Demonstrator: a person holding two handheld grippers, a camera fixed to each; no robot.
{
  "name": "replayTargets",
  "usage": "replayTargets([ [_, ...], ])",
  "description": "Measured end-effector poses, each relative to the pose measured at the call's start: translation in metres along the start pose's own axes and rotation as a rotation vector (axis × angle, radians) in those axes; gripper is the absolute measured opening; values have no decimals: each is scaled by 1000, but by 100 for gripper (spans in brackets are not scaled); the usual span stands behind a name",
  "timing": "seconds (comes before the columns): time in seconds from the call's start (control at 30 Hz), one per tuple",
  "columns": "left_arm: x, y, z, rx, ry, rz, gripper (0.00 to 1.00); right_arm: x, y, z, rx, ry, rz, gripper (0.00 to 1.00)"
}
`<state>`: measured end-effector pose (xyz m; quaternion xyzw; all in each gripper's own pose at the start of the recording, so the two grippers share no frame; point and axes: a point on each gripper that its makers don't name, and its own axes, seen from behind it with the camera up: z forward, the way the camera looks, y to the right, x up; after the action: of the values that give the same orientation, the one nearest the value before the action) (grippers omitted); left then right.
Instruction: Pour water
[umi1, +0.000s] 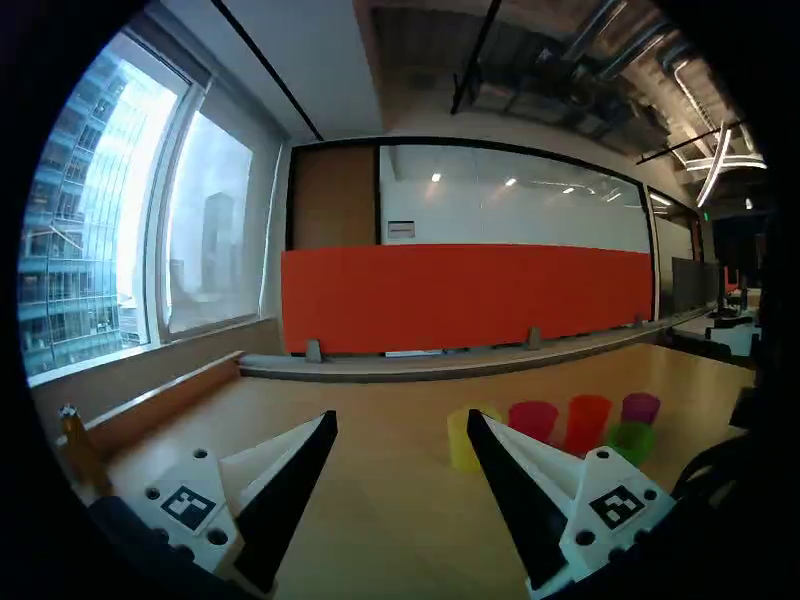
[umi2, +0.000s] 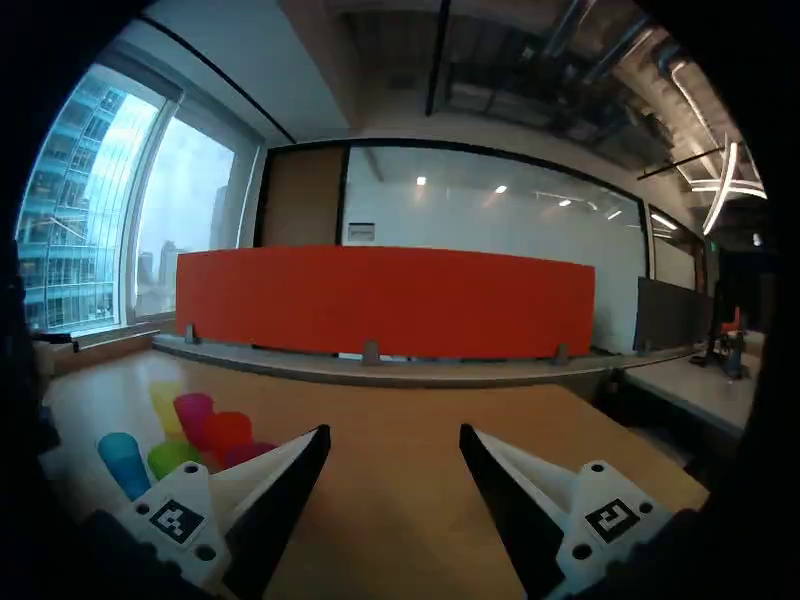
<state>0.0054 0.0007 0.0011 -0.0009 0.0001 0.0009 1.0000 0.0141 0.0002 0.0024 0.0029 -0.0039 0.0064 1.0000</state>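
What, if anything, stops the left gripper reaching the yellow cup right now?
Probably nothing: yes, likely reachable. The left gripper is open and empty, and the yellow cup stands upright ahead on the table, nothing in front of it. The pink cup stands close beside it, so clearance there looks tight.

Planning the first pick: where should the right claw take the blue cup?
The blue cup: grip its side wall around mid-height, bringing the right claw in from the outer side, away from the green cup. It stands upright at the cluster's edge, so that side looks free; the green cup crowds the other.
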Motion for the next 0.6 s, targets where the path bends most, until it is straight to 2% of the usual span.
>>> replayTargets([
  [0.1, 17, 3, 3, -10, 0, 1, 97, 15, 0, 1, 12, -8, 20, 100],
  [0.27, 44, 10, 7, -47, -1, -26, 97, 41, 0, 3, 41, -11, 37, 100],
  [0.37, 63, 13, 9, -67, -3, -38, 97, 59, 2, 4, 48, -7, 35, 100],
  [0.6, 115, 18, 13, -113, 26, -24, 97, 102, -3, 2, 83, 2, 15, 100],
])
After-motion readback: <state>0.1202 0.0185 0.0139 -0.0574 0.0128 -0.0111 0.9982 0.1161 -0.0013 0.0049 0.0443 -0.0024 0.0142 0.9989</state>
